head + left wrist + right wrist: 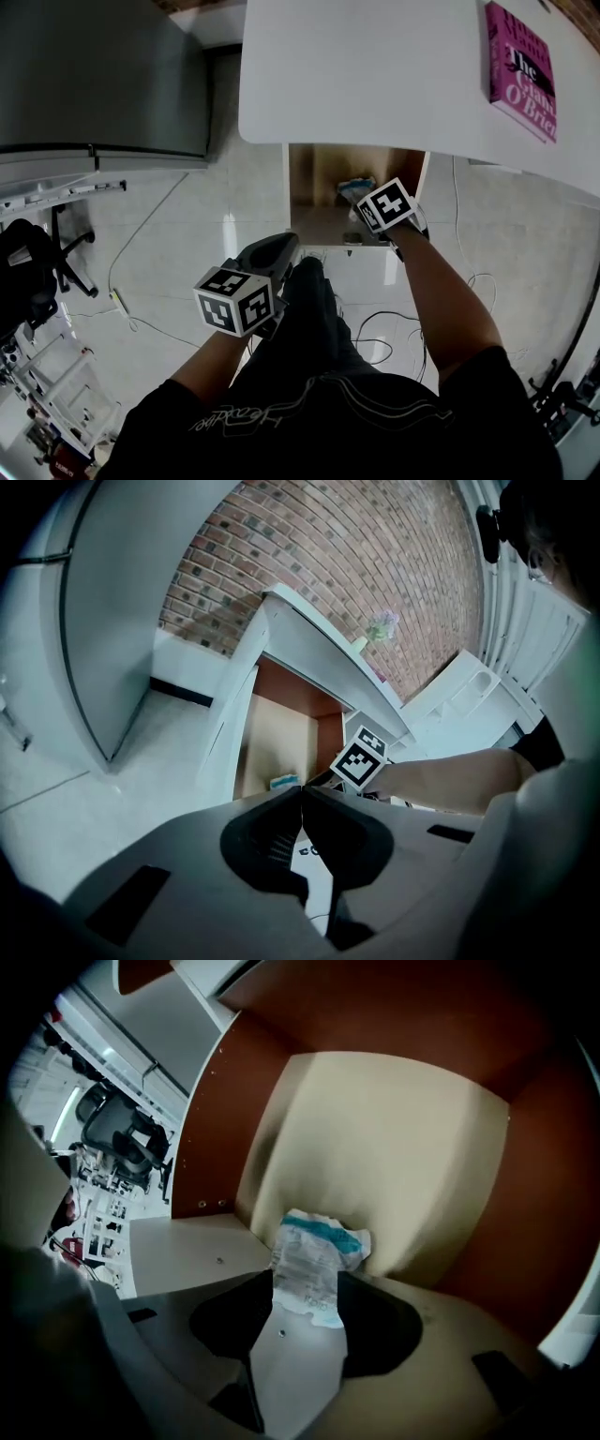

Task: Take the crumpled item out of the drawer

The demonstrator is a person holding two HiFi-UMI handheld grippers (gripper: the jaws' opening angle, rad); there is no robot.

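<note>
The reach-in step is in hand. The right hand-held gripper (306, 1281) sits inside the open drawer (394, 1138) with its jaws spread wide around the crumpled item (317, 1241) — a white-and-teal wrapper at lower centre of the right gripper view, near the drawer's back. The next move likely calls for closing on it, then lifting out. The left hand-held gripper (302, 797) is closed and empty (lower centre of its view). In the head view the marker cube hides the right jaws — whether the pads touch the paper is unclear.
</note>
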